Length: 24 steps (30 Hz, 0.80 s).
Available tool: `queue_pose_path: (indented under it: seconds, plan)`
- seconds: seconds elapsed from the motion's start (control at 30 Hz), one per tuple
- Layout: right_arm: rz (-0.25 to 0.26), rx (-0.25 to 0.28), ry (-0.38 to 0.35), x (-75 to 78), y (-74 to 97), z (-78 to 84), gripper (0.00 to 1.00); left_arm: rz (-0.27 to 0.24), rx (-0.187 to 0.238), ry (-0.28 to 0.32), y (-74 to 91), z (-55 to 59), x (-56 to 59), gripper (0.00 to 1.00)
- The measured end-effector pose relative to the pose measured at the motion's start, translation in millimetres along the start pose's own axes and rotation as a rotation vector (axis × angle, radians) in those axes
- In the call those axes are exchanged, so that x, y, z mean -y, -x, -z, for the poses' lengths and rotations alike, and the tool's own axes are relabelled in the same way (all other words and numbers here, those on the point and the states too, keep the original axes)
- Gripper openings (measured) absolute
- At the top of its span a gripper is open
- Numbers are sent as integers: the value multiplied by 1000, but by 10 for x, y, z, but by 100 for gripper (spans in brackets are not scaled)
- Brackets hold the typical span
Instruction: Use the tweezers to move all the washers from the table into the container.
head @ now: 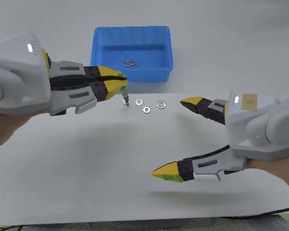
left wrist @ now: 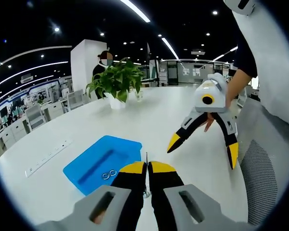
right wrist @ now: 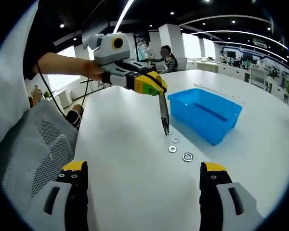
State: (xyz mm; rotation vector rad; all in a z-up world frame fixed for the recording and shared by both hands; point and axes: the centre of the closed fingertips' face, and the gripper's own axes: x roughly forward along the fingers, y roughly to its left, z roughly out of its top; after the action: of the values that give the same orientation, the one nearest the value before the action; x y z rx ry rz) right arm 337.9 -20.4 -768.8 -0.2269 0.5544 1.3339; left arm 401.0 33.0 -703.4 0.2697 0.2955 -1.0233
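Left gripper (head: 123,82), left of frame: jaws clenched on tweezers (head: 125,97), whose tips are set at the leftmost of four washers (head: 146,110) on the white surface (head: 86,154), centre.
Right gripper (head: 169,136), lower right: jaws released.
Blue container (head: 135,74), upper centre: further washers (head: 130,63) are held inside.

On white counter (head: 86,159): we see a blue rectangular plastic container (head: 135,75), far side.
Inside: two metal washers (head: 130,63).
Before it: four loose washers (head: 146,110).
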Motion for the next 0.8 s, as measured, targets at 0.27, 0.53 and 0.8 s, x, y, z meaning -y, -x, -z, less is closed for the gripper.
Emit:
queue_pose_path:
  seconds: [0.27,0.53,0.8]
  plan:
    - [-74,-7,81,126,-243,-222,88,31,-37,-4,-20,-9,13,6]
    - [-143,-3,126,230,-535,-448,75,38,-47,1,-34,-7,25,6]
    - [-209,-35,215,234,-709,-517,44,59,-75,-28,-12,20,60,6]
